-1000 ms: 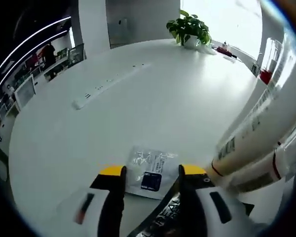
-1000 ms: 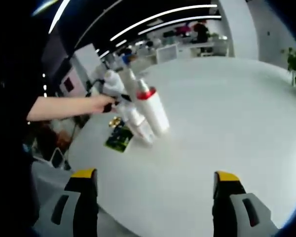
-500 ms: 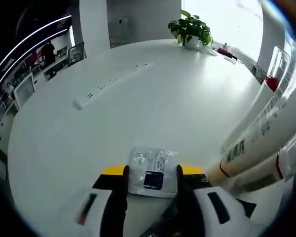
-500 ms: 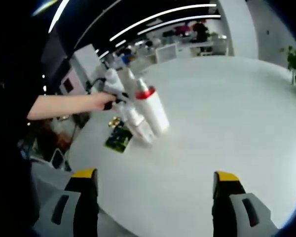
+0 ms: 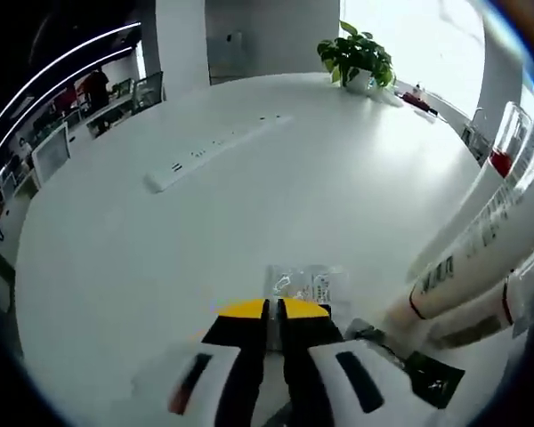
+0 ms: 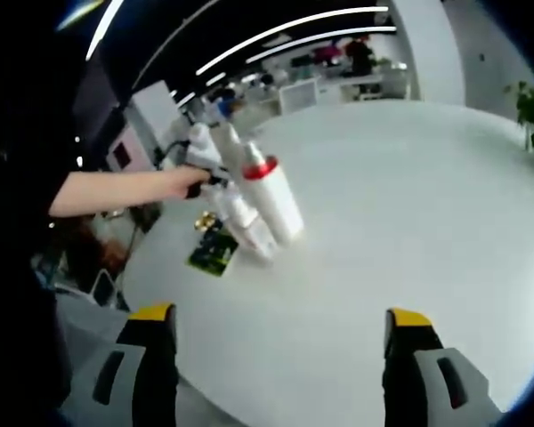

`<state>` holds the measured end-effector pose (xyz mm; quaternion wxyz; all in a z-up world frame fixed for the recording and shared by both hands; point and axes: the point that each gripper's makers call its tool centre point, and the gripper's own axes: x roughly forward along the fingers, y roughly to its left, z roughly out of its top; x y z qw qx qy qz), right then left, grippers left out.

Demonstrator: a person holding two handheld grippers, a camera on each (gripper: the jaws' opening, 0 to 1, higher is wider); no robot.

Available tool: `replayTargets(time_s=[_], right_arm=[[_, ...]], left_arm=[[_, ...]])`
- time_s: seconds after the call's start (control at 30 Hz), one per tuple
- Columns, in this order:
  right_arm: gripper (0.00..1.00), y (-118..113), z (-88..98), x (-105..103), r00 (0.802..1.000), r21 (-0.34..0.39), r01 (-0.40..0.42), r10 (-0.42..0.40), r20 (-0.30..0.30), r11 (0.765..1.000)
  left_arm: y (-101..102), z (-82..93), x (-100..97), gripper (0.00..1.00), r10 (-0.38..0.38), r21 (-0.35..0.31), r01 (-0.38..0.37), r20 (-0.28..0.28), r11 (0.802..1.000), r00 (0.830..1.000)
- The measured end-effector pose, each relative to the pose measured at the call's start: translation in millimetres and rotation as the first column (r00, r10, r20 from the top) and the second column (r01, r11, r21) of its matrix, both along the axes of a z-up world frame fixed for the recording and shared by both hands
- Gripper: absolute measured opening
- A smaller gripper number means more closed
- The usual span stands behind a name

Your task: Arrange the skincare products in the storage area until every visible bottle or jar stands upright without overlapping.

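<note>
Left gripper view: fingers (image 5: 273, 309) pinching sachet (image 5: 308, 286).

White table (image 5: 249, 205), white bottles with red bands (image 6: 269, 191), yellow-tipped jaws, green plant (image 5: 356, 55), clear sachet with dark print (image 5: 307, 285)

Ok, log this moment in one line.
left gripper: shut | right gripper: open, idle | sachet: flat on table | bottles: upright, clustered

In the left gripper view, a sachet (image 5: 307, 285) is lying low-centre on the tabletop (image 5: 249, 213); bottles (image 5: 481, 258) are leaning at right; a power strip (image 5: 215, 151) is lying upper left; a plant (image 5: 358, 60) is standing at top.
</note>
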<state>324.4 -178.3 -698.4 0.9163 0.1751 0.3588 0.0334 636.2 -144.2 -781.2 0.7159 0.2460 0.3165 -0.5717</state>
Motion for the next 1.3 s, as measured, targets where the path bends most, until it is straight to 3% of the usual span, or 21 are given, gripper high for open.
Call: replayTargets(time_s=[0.03, 0.07, 0.13, 0.17, 0.3, 0.47, 0.6, 0.83, 1.17, 1.3], right_arm=[[0.98, 0, 0.2, 0, 1.000, 0.000, 0.000, 0.000, 0.001, 1.000], [0.98, 0, 0.4, 1, 1.000, -0.001, -0.001, 0.001, 0.002, 1.000], [0.98, 0, 0.1, 1, 1.000, 0.000, -0.001, 0.001, 0.002, 1.000], [0.98, 0, -0.1, 1, 1.000, 0.001, -0.002, 0.002, 0.003, 1.000], [0.98, 2, -0.2, 2, 1.000, 0.001, -0.006, 0.006, 0.002, 1.000], [0.98, 1, -1.1, 0, 1.000, 0.003, -0.003, 0.003, -0.002, 1.000], [0.98, 0, -2.6, -2, 1.000, 0.006, 0.005, -0.005, -0.005, 1.000], [0.98, 3, -4.5, 4, 1.000, 0.011, -0.006, 0.006, -0.002, 1.000], [0.98, 4, -3.9, 5, 1.000, 0.009, -0.007, 0.007, -0.006, 1.000], [0.98, 5, -2.9, 5, 1.000, 0.008, -0.006, 0.006, -0.002, 1.000]], left_arm=[[-1, 0.4, -3.5, 0.33, -0.001, -0.001, 0.001, -0.013, 1.000, 1.000], [-2, 0.1, -9.3, 0.41, -0.011, 0.000, 0.011, -0.034, 1.000, 0.999], [-2, -1.2, -20.7, 0.42, -0.050, 0.009, 0.050, -0.035, 0.999, 0.998], [1, -2.5, -23.6, 0.42, -0.074, 0.037, 0.074, -0.003, 0.997, 0.997], [-3, -4.2, -26.4, 0.44, -0.099, 0.047, 0.098, 0.030, 0.994, 0.995], [-5, -3.8, -24.9, 0.42, -0.097, 0.044, 0.095, 0.031, 0.994, 0.995], [-2, -2.7, -20.9, 0.33, -0.072, 0.041, 0.071, 0.029, 0.997, 0.997], [-1, -0.4, -24.1, 0.18, -0.113, 0.041, 0.110, 0.064, 0.993, 0.992], [-1, 0.3, -16.9, 0.08, -0.132, 0.045, 0.128, 0.104, 0.991, 0.986], [-1, 0.4, -16.0, 0.04, -0.122, 0.031, 0.119, 0.094, 0.992, 0.988]])
